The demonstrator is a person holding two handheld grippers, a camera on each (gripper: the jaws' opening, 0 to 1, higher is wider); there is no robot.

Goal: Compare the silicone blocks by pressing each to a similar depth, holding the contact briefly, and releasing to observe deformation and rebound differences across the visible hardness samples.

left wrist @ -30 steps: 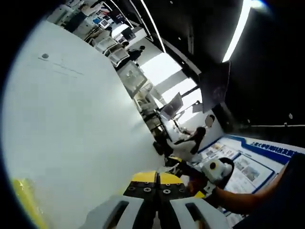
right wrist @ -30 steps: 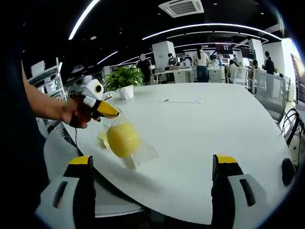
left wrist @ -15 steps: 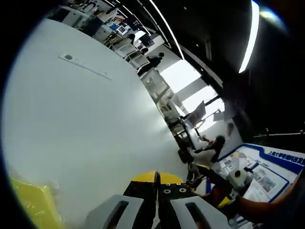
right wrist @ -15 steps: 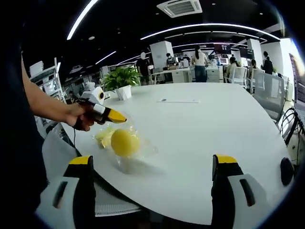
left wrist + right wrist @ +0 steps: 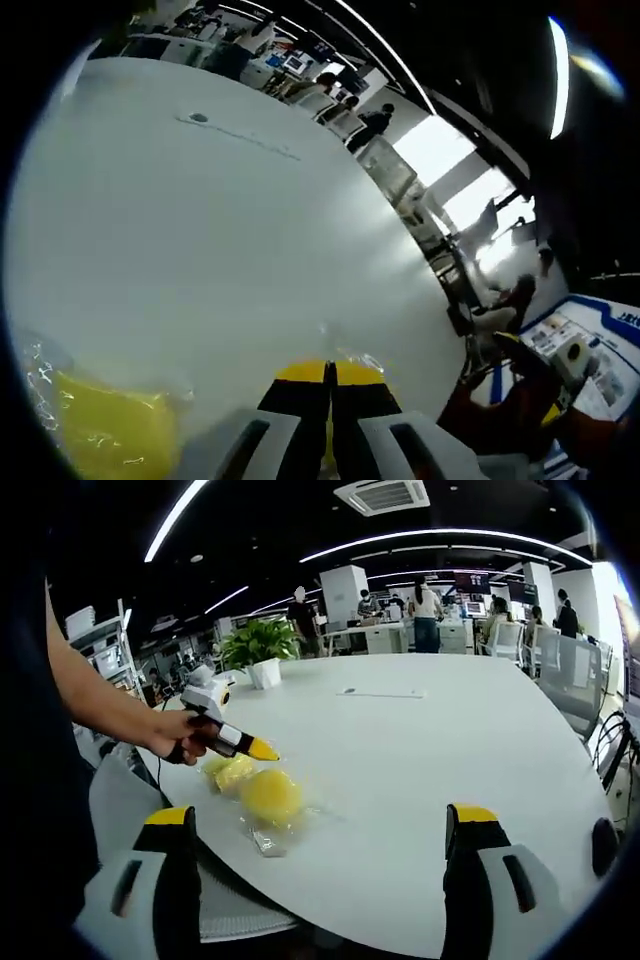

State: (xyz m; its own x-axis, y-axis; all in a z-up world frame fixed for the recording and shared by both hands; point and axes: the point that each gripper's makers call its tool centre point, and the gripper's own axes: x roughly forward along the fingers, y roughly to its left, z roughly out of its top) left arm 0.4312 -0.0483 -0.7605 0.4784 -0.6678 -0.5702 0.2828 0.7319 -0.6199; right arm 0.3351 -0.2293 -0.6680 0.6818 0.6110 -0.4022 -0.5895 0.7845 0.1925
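Jaws of the left gripper [image 5: 327, 372] fill the bottom of the left gripper view, pressed together with their yellow tips touching and nothing visible between them. Low and to the left of them lies a yellow silicone block in a crinkled clear bag [image 5: 105, 436], cut off by the frame edge so its full shape cannot be made out. A scrap of clear film shows just past the tips. Half a second ago only a sliver of that yellow showed; more of it shows now, and the white table [image 5: 220, 250] takes up more of the view, since the camera has tipped downward.

In the right gripper view, the right gripper [image 5: 325, 825] stands wide, its two yellow-capped jaws far apart with only bare table between them. Ahead and to the left of it, two yellow silicone blocks [image 5: 270, 796] rest on the table inside clear bags, touching each other. The left gripper comes in from the left, held in a hand [image 5: 178, 738], its yellow tip just above the blocks. A second ago that tip held the bagged blocks lifted; they now lie flat. A potted plant [image 5: 258, 648] sits at the far edge.
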